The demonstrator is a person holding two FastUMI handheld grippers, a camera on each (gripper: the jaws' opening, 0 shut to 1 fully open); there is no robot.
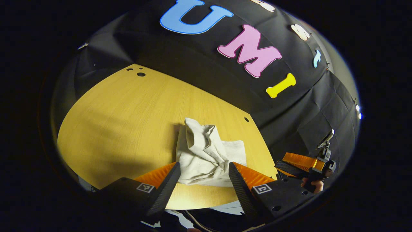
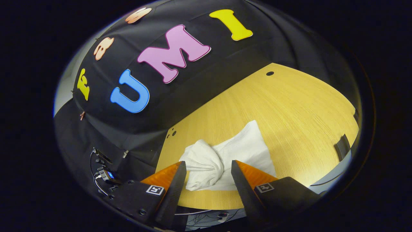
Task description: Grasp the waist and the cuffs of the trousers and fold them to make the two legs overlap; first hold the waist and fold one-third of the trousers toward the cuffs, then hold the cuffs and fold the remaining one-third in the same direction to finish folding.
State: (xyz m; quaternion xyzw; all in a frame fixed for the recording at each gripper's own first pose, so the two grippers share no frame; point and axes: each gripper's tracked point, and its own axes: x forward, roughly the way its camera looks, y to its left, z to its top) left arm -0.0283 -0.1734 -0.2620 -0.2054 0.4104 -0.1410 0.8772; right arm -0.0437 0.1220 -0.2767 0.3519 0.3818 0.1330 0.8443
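The left gripper (image 1: pixel 203 180) is seen in the left gripper view with its two fingers spread wide apart, nothing being pressed between them. The right gripper (image 2: pixel 208 178) is likewise held with its fingers parted in the right gripper view, and nothing is clamped. In the left gripper view the right gripper (image 1: pixel 291 165) is also seen farther off at the lower right, gripped by a hand (image 1: pixel 313 185) that is only partly shown.

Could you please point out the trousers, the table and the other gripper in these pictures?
trousers (image 1: pixel 206 154): left gripper view, on the bunched middle of the cloth.
table (image 2: pixel 289 103): right gripper view, on a bare stretch of the wooden top.
right gripper (image 1: pixel 291 164): left gripper view, between its fingertips.
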